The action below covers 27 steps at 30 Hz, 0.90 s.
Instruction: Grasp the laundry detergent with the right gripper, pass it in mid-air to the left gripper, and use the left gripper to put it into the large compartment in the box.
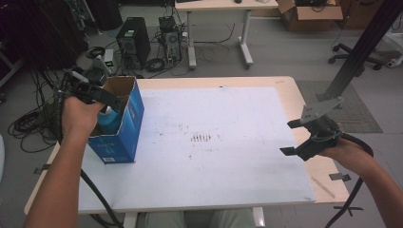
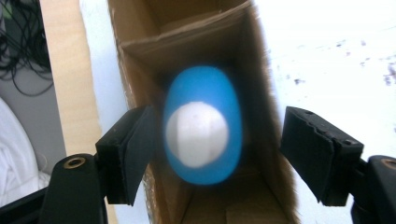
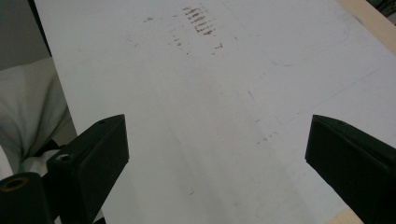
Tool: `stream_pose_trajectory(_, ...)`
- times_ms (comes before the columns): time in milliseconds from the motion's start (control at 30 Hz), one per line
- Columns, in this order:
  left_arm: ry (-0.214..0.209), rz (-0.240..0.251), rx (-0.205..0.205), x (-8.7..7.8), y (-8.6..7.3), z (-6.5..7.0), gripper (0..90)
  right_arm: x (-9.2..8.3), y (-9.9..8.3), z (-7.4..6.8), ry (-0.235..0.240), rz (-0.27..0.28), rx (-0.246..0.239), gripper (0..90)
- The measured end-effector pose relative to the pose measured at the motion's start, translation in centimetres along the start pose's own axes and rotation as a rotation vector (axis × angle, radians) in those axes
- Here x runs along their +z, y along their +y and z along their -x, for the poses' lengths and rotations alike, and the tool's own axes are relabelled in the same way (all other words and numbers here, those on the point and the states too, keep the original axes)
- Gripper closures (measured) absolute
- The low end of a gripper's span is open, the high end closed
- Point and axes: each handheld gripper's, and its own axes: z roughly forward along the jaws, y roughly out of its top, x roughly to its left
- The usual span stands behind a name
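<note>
A blue cardboard box stands upright with its top open at the left end of the table. Inside it is a blue bottle with a white cap, seen from above; its blue body also peeks out of the box in the high view. My left gripper hovers over the box mouth, pointing down. Its jaws straddle the bottle and stand apart from it, open. My right gripper rests near the table's right edge, open over the bare white sheet.
A white sheet with brown scuff marks covers the wooden table. A black slanted post rises beyond the right edge. On the floor behind are a computer tower, cables, a desk and a cardboard carton.
</note>
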Motion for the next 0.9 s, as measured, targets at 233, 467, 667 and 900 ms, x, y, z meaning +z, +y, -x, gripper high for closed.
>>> stream_pose_trajectory(233,-0.019,0.011,0.07,-2.5,0.1,1.8,22.8,-0.3,0.0,-0.2,-0.006,0.005,0.001,5.7)
stream_pose_trajectory(467,-0.055,0.032,0.167,-4.7,0.1,4.5,18.8,-0.7,0.0,-0.5,-0.011,0.011,0.001,5.7)
stream_pose_trajectory(667,-0.087,0.044,0.228,-5.8,0.0,6.4,16.4,-0.9,-0.2,-0.6,-0.015,0.013,0.003,5.6)
stream_pose_trajectory(900,-0.107,0.065,0.287,-6.9,0.2,8.4,15.3,-1.2,-0.1,-0.7,-0.021,0.015,0.0,5.6)
